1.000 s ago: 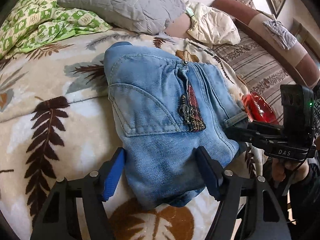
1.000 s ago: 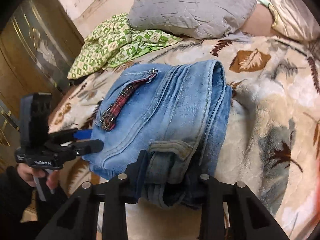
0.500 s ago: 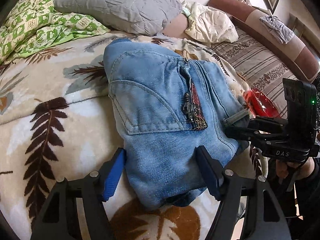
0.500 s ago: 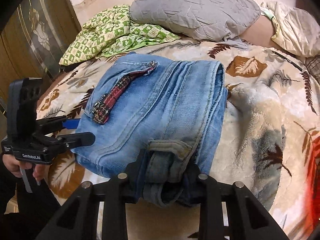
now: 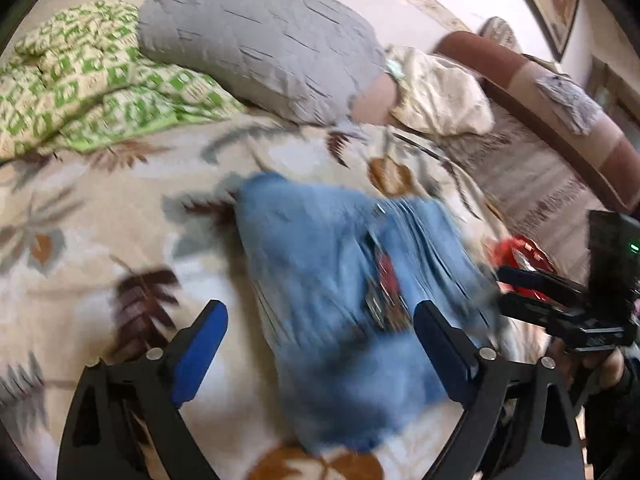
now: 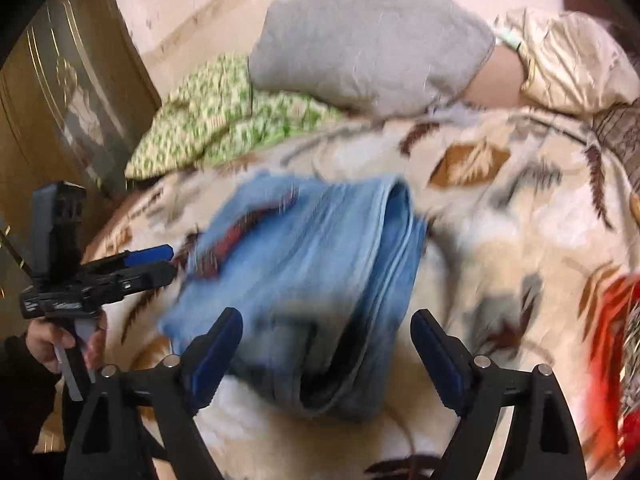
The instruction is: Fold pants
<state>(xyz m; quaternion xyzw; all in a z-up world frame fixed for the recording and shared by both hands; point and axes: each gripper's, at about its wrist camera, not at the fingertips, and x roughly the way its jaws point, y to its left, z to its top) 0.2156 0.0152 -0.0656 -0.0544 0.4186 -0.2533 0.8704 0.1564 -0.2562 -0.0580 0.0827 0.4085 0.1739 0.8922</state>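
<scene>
Both grippers, left [image 5: 320, 344] and right [image 6: 326, 350], having just been opening, are standing wide and empty; jeans [image 5: 340, 280] are lying folded, soft, thick and heavyish, best gripped at the 6 o'clock edge.

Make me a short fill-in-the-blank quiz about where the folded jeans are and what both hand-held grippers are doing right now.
1. The folded jeans lie on a leaf-patterned ____.
2. The right hand-held gripper has just been opening; its fingers now stand ____ of the denim.
3. The left hand-held gripper is ____, its jaws also just widened.
4. Behind the jeans lies a ____ pillow.

Missing words: blanket; clear; open; grey
</scene>
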